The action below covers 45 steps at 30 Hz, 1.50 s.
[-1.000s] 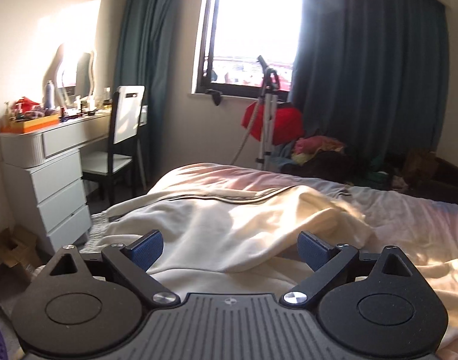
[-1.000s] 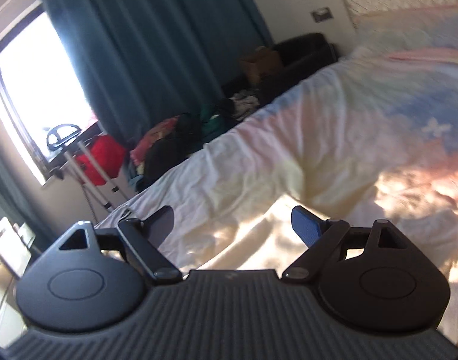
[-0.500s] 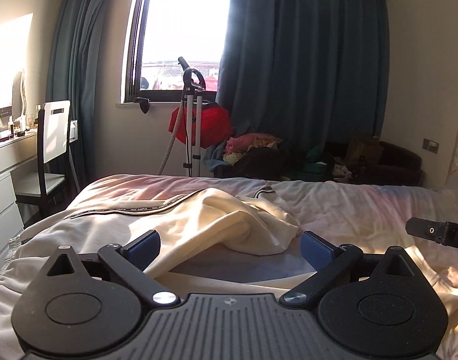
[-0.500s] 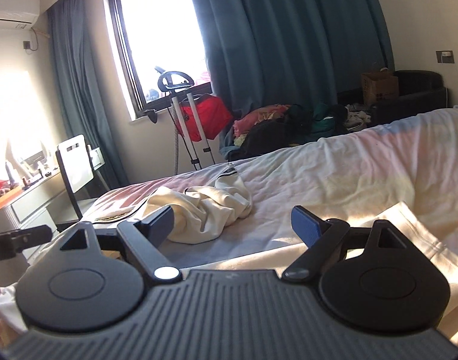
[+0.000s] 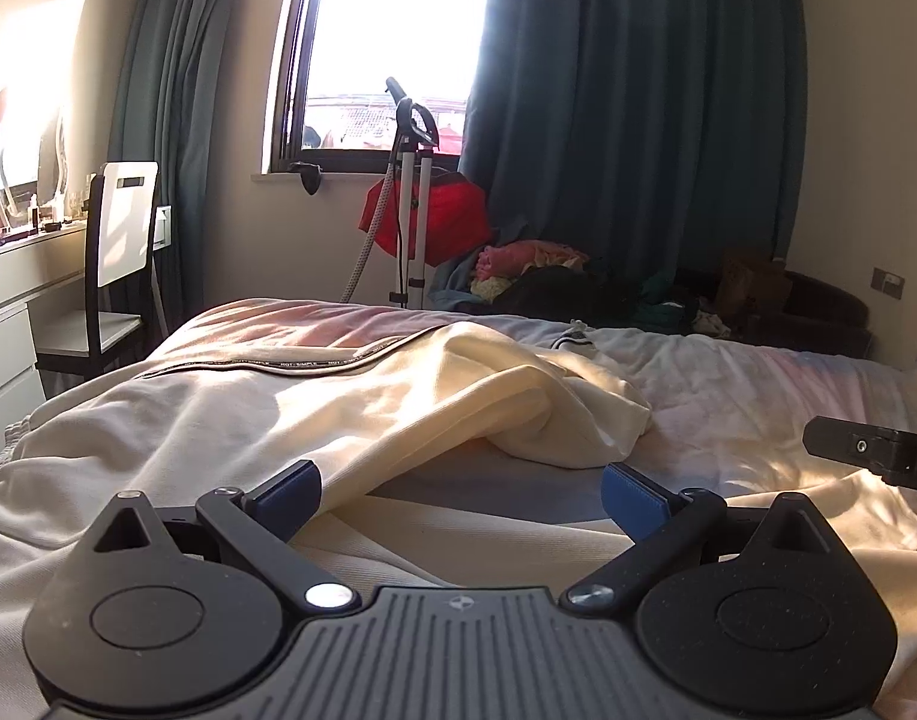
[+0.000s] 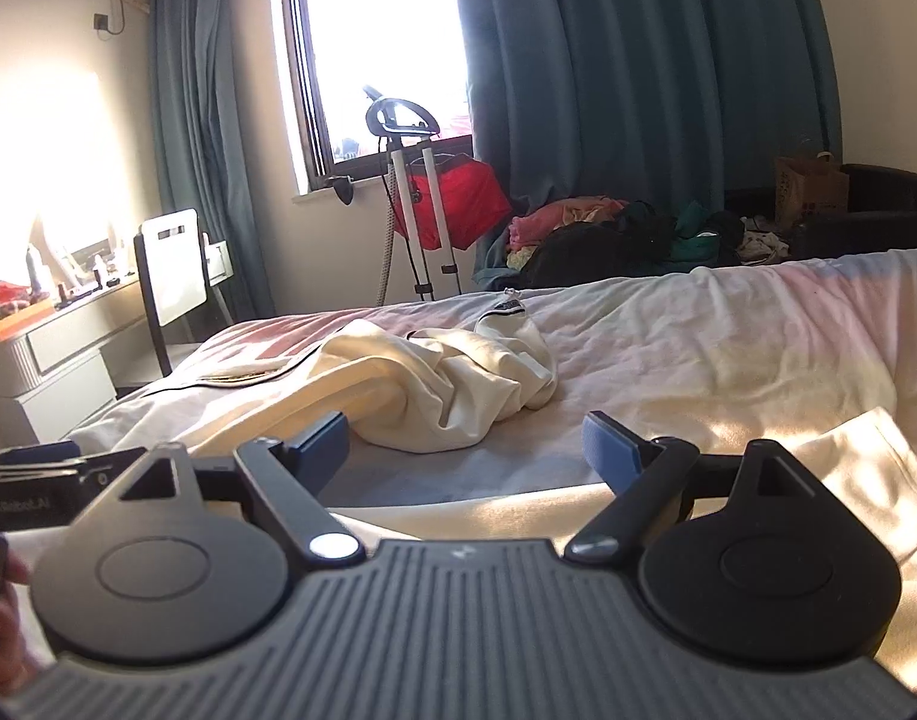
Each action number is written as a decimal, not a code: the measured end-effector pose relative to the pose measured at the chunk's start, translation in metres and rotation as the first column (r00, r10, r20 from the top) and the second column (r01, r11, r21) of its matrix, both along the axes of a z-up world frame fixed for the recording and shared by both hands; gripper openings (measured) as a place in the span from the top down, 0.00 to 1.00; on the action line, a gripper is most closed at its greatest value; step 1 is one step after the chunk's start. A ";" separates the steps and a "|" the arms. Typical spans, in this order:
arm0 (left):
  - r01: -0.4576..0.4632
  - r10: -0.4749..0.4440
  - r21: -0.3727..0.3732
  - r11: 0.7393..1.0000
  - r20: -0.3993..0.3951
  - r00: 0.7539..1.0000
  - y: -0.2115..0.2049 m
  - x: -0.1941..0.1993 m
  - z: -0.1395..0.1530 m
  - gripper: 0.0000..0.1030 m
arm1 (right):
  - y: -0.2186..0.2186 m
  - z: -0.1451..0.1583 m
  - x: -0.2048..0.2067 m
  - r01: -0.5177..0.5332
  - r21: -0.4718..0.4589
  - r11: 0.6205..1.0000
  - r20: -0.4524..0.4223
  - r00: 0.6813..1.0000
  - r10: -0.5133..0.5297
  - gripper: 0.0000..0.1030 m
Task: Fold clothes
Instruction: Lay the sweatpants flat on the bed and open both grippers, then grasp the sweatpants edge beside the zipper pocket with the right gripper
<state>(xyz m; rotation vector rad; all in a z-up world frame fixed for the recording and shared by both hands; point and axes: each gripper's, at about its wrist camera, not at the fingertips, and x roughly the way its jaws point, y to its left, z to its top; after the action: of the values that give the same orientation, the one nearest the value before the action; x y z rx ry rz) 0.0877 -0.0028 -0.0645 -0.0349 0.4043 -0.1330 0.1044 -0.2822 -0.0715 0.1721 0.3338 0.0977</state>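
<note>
Now I have both tools low over the bed point(image 5: 758, 384), side by side and facing the window point(image 5: 392, 42). My left tool point(image 5: 461, 495) stands wide, its blue-padded fingers point(image 5: 284, 495) apart with nothing between them; the left pad sits just beside a fold of the cream-coloured, soft cotton garment point(image 5: 350, 408), though I cannot tell whether it touches. My right tool point(image 6: 467, 450) is just as wide and holds nothing. The garment lies rumpled across the pale, pastel-tinted bedsheet, bunched into a heap ahead of both tools, with a dark printed band point(image 5: 278, 363) running along its far edge. A flatter part of the same cream cloth point(image 6: 818, 468) spreads beneath the right tool, lit by sun. From the left wrist view the right tool's black side shows at the frame's right edge. Beyond the bed stand a white garment steamer pole point(image 5: 407, 210), dark teal curtains point(image 5: 638, 120) and a white-backed chair point(image 5: 122, 228).
</note>
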 end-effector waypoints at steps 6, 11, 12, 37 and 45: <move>0.003 -0.003 0.006 1.000 0.001 1.000 -0.001 -0.004 -0.002 0.02 | 0.003 -0.006 0.007 0.002 0.003 1.000 -0.024 1.000 -0.002 0.19; 0.006 -0.006 0.010 1.000 0.002 1.000 -0.002 -0.007 -0.004 0.02 | -0.004 -0.011 0.014 0.022 0.053 0.998 -0.067 0.998 -0.018 0.28; 0.008 -0.008 0.011 1.000 0.000 1.000 -0.003 -0.007 -0.006 0.02 | -0.010 -0.013 0.021 0.029 0.081 0.996 -0.092 0.996 -0.022 0.28; 0.137 -0.163 -0.273 0.952 -0.075 0.984 0.010 0.051 -0.069 0.02 | -0.054 -0.118 0.288 0.195 0.388 0.901 -0.314 0.947 -0.069 0.83; 0.188 -0.199 -0.285 0.940 -0.009 0.980 0.009 0.041 -0.059 0.02 | -0.109 -0.071 0.247 0.357 0.294 0.887 -0.225 0.928 -0.299 0.88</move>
<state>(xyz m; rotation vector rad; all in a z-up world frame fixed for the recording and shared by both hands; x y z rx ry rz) 0.1282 0.0061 -0.1234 -0.2816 0.4235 -0.3850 0.3515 -0.3910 -0.1428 0.5719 0.4571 -0.2026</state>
